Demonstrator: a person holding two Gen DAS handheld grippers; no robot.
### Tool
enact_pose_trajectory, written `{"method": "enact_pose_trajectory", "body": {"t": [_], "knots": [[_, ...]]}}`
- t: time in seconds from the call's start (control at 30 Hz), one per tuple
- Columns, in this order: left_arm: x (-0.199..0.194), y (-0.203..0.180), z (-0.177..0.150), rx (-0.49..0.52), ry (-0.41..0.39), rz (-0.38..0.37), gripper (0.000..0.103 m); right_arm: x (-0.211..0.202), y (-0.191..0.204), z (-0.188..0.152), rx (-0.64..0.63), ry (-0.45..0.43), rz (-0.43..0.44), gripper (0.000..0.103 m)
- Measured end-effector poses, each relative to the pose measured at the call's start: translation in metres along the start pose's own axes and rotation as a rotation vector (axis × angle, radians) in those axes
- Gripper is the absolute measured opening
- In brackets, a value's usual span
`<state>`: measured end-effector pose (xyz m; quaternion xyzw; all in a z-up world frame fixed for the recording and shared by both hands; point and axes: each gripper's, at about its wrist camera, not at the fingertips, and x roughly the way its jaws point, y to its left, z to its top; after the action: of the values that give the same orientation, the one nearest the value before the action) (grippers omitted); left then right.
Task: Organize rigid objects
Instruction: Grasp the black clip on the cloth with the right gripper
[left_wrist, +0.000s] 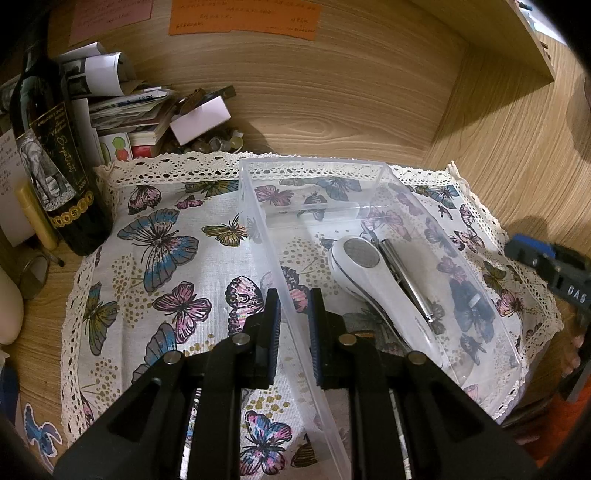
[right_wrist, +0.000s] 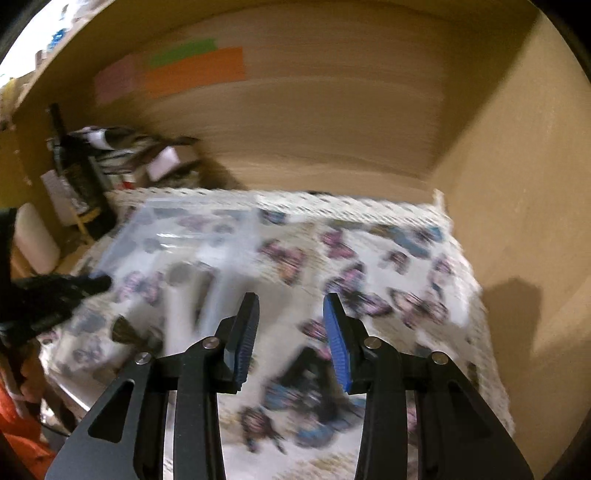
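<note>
A wooden alcove with paper notes (left_wrist: 243, 16) stuck to its back wall encloses the tabletop (left_wrist: 40, 332), which is covered by a butterfly-print cloth (left_wrist: 162, 243) with a lace edge. On the cloth stands a clear plastic box (left_wrist: 480, 295). The sharp left wrist view shows what lies in it: a white handheld device (left_wrist: 369, 273) with a round mesh head, and just beside it, to its right and apparently touching, a slim metal tool (left_wrist: 406, 277). That view also shows the left claw (left_wrist: 294, 332) straddling the box's near left wall, one finger outside and one inside, with a small gap visible on each side of the wall, so it is not clamped. A dark wine bottle (left_wrist: 55, 162) stands at the cloth's left edge, with a pile of papers and booklets (left_wrist: 122, 99) behind it. The right wrist view is badly blurred; there the box (right_wrist: 177, 236) is only a pale smear and its contents cannot be made out. It does show the right claw (right_wrist: 291, 339) open and holding nothing, above the cloth to the right of the box.
</note>
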<state>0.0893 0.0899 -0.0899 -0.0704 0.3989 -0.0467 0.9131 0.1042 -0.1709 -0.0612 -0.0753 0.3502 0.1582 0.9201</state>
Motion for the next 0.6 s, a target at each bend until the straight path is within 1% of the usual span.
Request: {"method": "enact_pose_trajectory", "body": {"t": [0.1,0.17,0.4,0.47,0.6], "knots": [[0.0,0.0,0.0,0.0,0.0,0.0,0.014,0.004,-0.011,-0.015,0.021,0.046,-0.042,0.033],[0.0,0.0,0.0,0.0,0.0,0.0,0.014,0.009,-0.016,-0.025,0.036,0.075,-0.052,0.033],[0.0,0.0,0.0,0.003,0.0,0.001,0.014,0.036,-0.025,-0.054,0.086,0.188,-0.034,0.033],[0.0,0.0,0.0,0.002,0.002,0.0,0.014,0.044,-0.029,-0.059,0.105,0.211,-0.018,0.033],[-0.001,-0.001,0.0,0.002,0.002,0.001,0.014,0.048,-0.031,-0.054,0.115,0.203,-0.006,0.034]]}}
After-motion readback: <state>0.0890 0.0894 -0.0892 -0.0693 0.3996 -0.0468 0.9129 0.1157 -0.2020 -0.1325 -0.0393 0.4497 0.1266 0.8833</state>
